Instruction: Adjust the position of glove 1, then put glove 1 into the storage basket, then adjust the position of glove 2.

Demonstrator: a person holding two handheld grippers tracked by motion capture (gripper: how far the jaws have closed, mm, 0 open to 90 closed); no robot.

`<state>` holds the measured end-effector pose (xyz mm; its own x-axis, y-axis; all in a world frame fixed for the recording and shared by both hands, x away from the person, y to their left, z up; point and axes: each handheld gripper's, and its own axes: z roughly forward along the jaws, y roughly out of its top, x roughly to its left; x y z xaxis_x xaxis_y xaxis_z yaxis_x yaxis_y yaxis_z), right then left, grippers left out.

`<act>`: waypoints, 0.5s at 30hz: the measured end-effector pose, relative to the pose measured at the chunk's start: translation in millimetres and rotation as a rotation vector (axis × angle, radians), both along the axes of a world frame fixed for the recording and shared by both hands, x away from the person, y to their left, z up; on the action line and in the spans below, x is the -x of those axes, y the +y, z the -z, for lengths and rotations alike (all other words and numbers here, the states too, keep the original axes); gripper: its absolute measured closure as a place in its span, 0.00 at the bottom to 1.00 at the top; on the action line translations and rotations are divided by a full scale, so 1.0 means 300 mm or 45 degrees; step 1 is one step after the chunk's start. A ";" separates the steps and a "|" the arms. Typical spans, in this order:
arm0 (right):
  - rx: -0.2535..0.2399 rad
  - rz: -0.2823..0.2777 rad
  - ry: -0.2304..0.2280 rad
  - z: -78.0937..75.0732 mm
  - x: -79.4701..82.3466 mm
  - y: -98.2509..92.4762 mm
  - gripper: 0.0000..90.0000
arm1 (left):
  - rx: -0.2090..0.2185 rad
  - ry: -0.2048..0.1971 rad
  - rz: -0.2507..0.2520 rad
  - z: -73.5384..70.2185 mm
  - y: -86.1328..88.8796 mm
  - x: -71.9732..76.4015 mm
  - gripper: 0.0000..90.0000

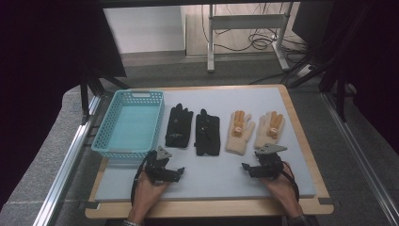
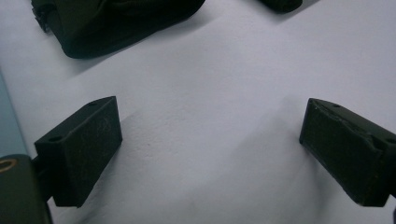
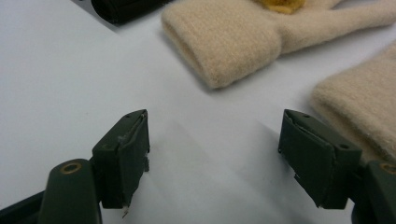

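On the tabletop (image 1: 211, 176), both black gloves (image 1: 179, 126) and both beige gloves (image 1: 240, 133) lie beside the blue basket (image 1: 106, 147), none yet moved, while left gripper (image 1: 175, 173) and right gripper (image 1: 248, 168) hover near them, fingers apart and holding nothing.

1. left hand (image 1: 149, 188) comes in from six o'clock, forearm leaning toward one o'clock.
2. left gripper (image 1: 165, 170) sits low, jaws spread wide with nothing between them, pointing toward one o'clock.
3. right hand (image 1: 278, 184) enters from five o'clock.
4. right gripper (image 1: 256, 165) has its jaws apart and empty, aimed toward eleven o'clock.
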<state>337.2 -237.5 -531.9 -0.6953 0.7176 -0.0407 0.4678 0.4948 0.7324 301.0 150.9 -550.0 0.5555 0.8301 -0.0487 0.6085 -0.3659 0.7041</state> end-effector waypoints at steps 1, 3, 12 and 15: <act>0.001 0.000 0.000 0.000 0.000 0.000 0.27 | 0.000 0.000 -0.001 0.000 0.000 0.000 0.07; 0.000 0.000 0.000 0.000 0.000 0.000 0.27 | 0.000 -0.001 -0.001 0.000 0.000 0.000 0.07; 0.008 0.014 -0.003 0.000 0.001 0.001 0.24 | -0.001 -0.004 -0.005 0.000 0.000 0.002 0.07; 0.008 0.013 -0.003 0.000 0.000 0.001 0.24 | 0.000 -0.004 -0.006 0.000 0.000 0.002 0.07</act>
